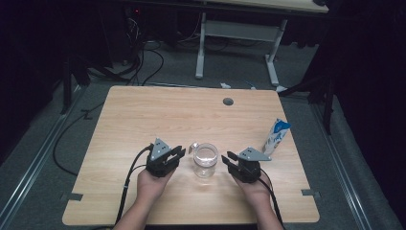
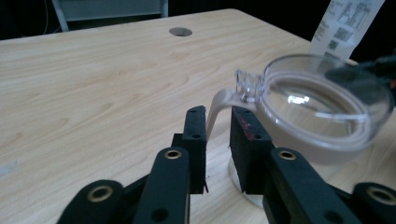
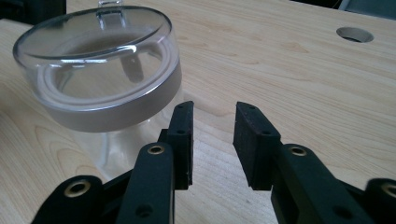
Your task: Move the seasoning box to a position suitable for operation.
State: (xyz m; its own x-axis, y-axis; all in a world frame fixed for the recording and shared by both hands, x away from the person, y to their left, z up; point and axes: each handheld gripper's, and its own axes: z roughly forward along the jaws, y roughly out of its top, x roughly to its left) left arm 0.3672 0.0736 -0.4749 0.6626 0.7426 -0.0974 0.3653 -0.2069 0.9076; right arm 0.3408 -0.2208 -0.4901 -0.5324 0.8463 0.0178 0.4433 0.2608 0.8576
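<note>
Clear jar point(image 1: 206, 161) flanked closely by both claws: left claw point(image 1: 178, 154) nearer, jaws apart astride its latch tab point(image 2: 219, 105); right claw point(image 1: 230, 159) apart, empty.

A pale wooden table point(image 1: 143, 115) stood on grey floor point(image 1: 38, 158); behind it, a white-legged desk point(image 1: 239, 33) and what looked like tangled cables point(image 1: 139, 52) sat in darkness.

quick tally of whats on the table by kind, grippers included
clear glass jar with lid: 1
blue and white carton: 1
black grippers: 2, the left gripper and the right gripper
total: 4
</note>
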